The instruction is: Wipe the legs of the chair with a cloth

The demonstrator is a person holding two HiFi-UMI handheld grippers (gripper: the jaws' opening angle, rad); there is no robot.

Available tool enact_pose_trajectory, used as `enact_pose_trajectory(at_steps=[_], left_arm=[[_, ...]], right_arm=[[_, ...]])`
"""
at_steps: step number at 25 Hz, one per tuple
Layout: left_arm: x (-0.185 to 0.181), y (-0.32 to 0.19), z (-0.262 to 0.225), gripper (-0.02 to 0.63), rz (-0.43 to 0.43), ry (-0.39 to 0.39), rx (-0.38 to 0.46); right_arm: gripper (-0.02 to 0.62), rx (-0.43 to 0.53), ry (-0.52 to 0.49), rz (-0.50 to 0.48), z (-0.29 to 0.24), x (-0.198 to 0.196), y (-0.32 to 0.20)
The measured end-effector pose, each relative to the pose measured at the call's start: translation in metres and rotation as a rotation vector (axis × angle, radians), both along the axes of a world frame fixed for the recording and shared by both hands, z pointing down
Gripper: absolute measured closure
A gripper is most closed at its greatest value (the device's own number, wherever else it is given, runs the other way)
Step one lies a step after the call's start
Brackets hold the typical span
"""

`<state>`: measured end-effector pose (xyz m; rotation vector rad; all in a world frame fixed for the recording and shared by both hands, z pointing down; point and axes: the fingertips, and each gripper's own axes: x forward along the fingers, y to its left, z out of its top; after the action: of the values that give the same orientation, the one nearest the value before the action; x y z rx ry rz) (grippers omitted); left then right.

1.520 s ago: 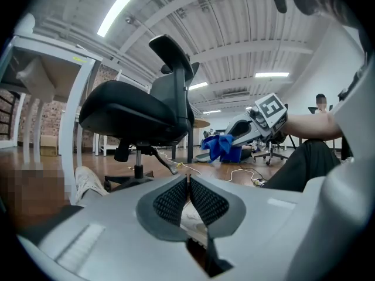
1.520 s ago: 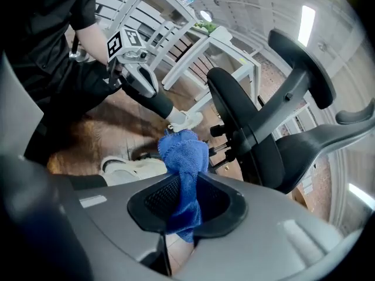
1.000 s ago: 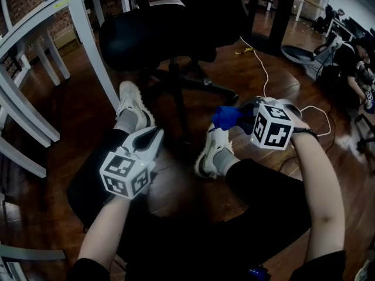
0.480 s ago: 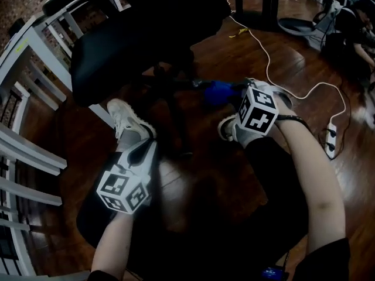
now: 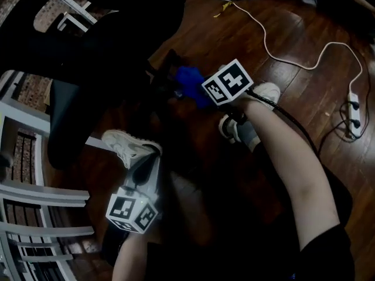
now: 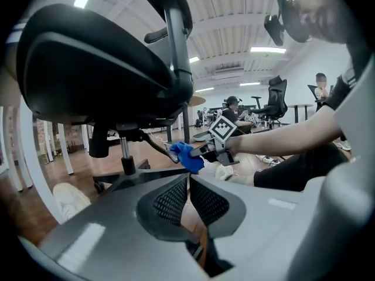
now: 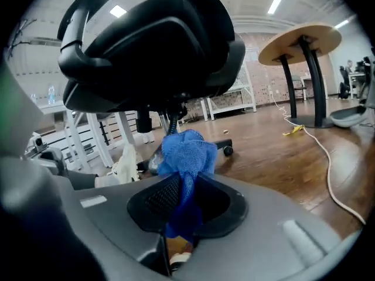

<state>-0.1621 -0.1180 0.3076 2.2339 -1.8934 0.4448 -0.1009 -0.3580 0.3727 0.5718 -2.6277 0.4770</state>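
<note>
L gripper (image 6: pixel 188 179) jaws clamped together, empty. Smooth black chair (image 5: pixel 88 40); legs (image 6: pixel 146 173) dark, partly hidden. R gripper (image 7: pixel 181 186) pinches crumpled blue knit cloth (image 7: pixel 186 150), bunched by a leg under the seat, contact hard to make out.

Dim, underexposed head view — the black chair (image 5: pixel 88 51) swallows all detail, and the wood floor (image 5: pixel 304 16) carries only a faint sheen. Both gripper views are brighter, lit by ceiling strip lights (image 6: pixel 266 50) — heavy fisheye bending, dark vignetted corners.
</note>
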Motion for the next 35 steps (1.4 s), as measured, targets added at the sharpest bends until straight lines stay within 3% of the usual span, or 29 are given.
enact_pose_trajectory(at_steps=[3,10,14,18,24,35], left_arm=[[-0.010,-0.013,0.016,0.594,0.008,-0.051,-0.046],[-0.027,-0.051,0.039,0.594,-0.024,-0.056,-0.119],[-0.029,-0.066,0.045,0.594,-0.031,-0.066,-0.140],[-0.022,-0.072,0.053,0.594,-0.019,-0.087,-0.152],[-0.011,-0.071,0.066,0.594,-0.015,-0.055,-0.176],[-0.002,-0.067,0.069,0.594,0.005,-0.018,-0.160]], right_arm=[[0.508,-0.039,-0.033,-0.004,0.020,-0.024,-0.020],[0.508,-0.227,-0.190,-0.097,0.030,-0.092,-0.065],[0.508,-0.332,-0.145,-0.196,0.045,-0.134,-0.064],[0.508,-0.325,-0.025,-0.247,0.063,-0.158,-0.056],[0.508,-0.313,0.008,-0.171,0.069,-0.155,-0.068],[0.508,-0.315,0.075,-0.075,0.082,-0.110,-0.087]])
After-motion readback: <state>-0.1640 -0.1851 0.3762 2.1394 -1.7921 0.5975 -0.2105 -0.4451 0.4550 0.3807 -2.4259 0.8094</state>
